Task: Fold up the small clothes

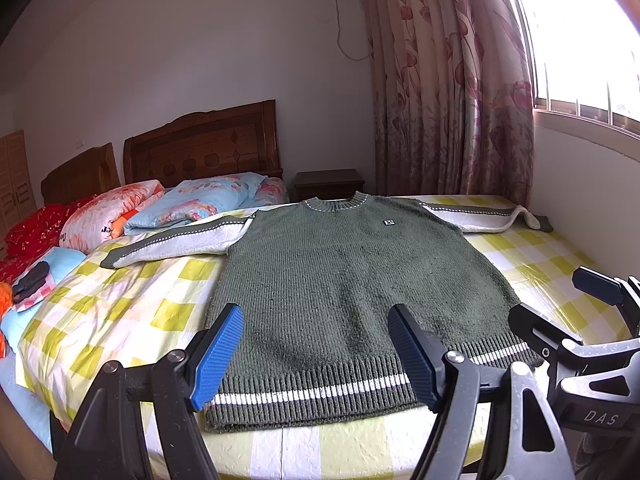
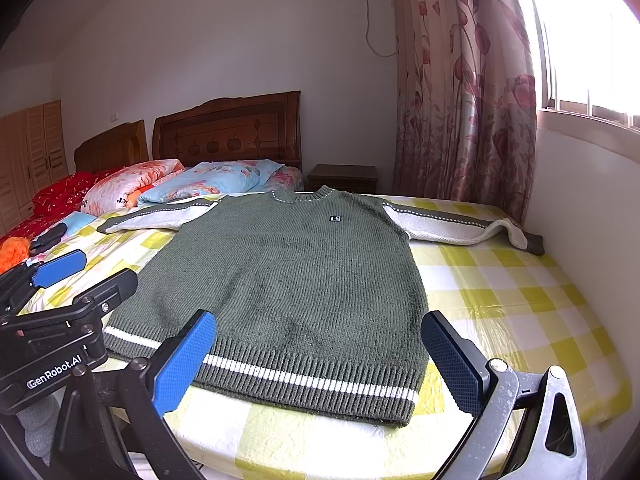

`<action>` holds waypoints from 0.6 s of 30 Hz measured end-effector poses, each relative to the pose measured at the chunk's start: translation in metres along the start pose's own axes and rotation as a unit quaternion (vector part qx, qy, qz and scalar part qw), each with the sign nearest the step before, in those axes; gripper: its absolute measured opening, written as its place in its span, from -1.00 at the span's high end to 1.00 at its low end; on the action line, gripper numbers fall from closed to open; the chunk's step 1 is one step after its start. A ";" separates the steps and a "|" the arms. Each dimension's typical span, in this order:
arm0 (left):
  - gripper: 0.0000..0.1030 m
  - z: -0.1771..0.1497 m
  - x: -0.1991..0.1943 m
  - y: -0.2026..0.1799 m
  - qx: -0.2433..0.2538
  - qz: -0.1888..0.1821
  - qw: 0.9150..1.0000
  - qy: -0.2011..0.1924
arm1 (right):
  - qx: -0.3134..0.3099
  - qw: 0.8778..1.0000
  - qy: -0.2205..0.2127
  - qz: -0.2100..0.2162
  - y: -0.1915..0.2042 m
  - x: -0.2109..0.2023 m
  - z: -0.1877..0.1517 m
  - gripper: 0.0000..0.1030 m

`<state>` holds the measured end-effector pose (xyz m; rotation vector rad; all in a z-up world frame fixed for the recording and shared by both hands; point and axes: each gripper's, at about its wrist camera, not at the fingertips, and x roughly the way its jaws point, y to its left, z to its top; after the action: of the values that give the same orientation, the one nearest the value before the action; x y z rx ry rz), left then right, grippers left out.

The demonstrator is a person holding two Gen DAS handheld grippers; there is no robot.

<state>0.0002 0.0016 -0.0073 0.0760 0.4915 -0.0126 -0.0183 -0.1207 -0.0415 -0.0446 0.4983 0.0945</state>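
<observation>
Two grippers hang above the near edge of the bed (image 1: 120,300), and both have their jaws wide apart with nothing between them: our left gripper (image 1: 316,354) sits over the left half of the hem, our right gripper (image 2: 320,364) over the right half. The green sweater (image 1: 352,280) lies flat and face up on the yellow checked sheet, collar (image 1: 336,202) pointing away from us toward the headboard (image 1: 200,144), hem with its white stripe (image 1: 320,390) nearest to us, and both pale sleeves stretched straight out to the sides; the right sleeve (image 2: 460,224) runs almost to the wall, with its cuff turned over at the end, while the left sleeve (image 1: 176,240) reaches toward the pillows (image 1: 192,200). Nothing is folded yet, so we judge the step in hand to be the first one, most likely bringing a sleeve across the body. To do it well we would take each sleeve near its cuff, pinching both layers of knit rather than skimming the top one, and lay it straight across the chest so that the fold line falls along the side seam. The knit looks thick and soft, so we expect it to sag and drag; lifting it free of the sheet before carrying it over should keep the body from shifting. The sheet under it seems loose, and a low pinch could catch that too.
</observation>
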 end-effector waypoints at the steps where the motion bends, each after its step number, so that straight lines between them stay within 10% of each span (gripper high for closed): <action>1: -0.48 0.000 0.000 0.000 0.000 0.000 1.000 0.000 | 0.000 1.000 0.000 0.000 0.000 0.000 0.000 -1.00; 18: -0.48 -0.002 0.002 0.001 -0.002 -0.002 1.000 0.003 | 0.005 1.000 0.003 0.003 -0.001 0.002 -0.001 -1.00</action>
<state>0.0007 0.0026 -0.0101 0.0720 0.4974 -0.0149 -0.0167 -0.1217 -0.0431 -0.0328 0.5048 0.0970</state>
